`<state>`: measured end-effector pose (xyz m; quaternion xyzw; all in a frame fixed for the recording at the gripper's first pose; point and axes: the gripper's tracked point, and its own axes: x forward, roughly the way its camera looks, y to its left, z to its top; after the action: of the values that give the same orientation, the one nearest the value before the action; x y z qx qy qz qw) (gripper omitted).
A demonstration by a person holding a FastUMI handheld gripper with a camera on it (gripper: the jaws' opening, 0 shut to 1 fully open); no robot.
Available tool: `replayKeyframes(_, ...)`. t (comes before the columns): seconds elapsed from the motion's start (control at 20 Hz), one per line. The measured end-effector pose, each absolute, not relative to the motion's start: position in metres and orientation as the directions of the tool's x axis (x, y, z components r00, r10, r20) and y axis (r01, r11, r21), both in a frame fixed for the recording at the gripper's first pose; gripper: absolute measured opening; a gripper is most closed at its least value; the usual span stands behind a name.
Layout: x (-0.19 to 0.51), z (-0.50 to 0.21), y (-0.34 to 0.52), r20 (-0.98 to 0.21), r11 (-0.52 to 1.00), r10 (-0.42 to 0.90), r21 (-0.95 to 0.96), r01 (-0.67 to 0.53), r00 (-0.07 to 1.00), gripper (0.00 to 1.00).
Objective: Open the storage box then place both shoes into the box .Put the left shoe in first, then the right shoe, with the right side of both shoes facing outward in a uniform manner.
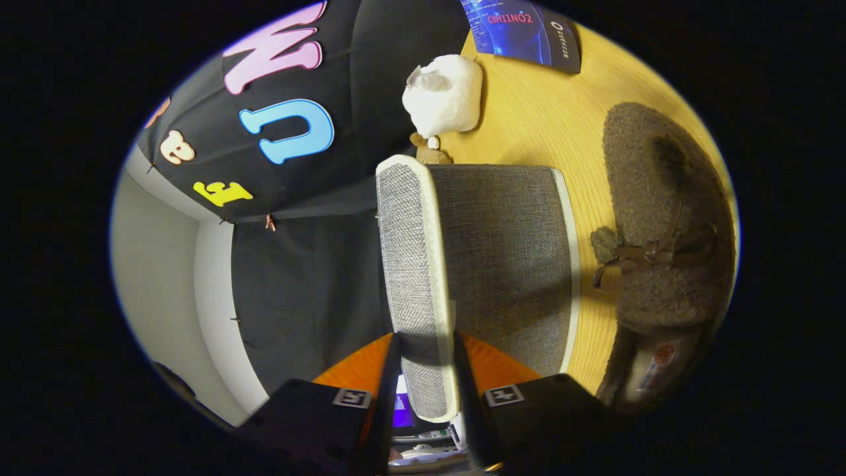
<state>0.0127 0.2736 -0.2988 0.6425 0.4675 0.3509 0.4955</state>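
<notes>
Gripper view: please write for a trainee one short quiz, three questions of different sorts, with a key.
1. True or false: the gripper has its fingers closed on the edge of the grey storage box lid.
2. Which thing lies on the wooden table beside the storage box? A) brown fuzzy shoe B) red cup C) metal spoon
3. Fill in: beyond the box lies a ___ plush toy.

Key: 1 true. 2 A, the brown fuzzy shoe. 3 white, the plush toy.

Box lid [423, 277] between tongs [426, 377]; shoe [661, 225] beside box, apparently on table [535, 112].
</notes>
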Motion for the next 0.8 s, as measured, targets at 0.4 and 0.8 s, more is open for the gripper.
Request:
replayKeyframes(0.4, 0.018, -0.263, 0.265, 0.001, -0.063, 0.93, 0.986, 0.156, 0.368, 0.05)
replayKeyframes(0.8, 0.04, -0.179, 0.286, 0.055, -0.076, 0.917, 0.996, 0.038, 0.395, 0.05)
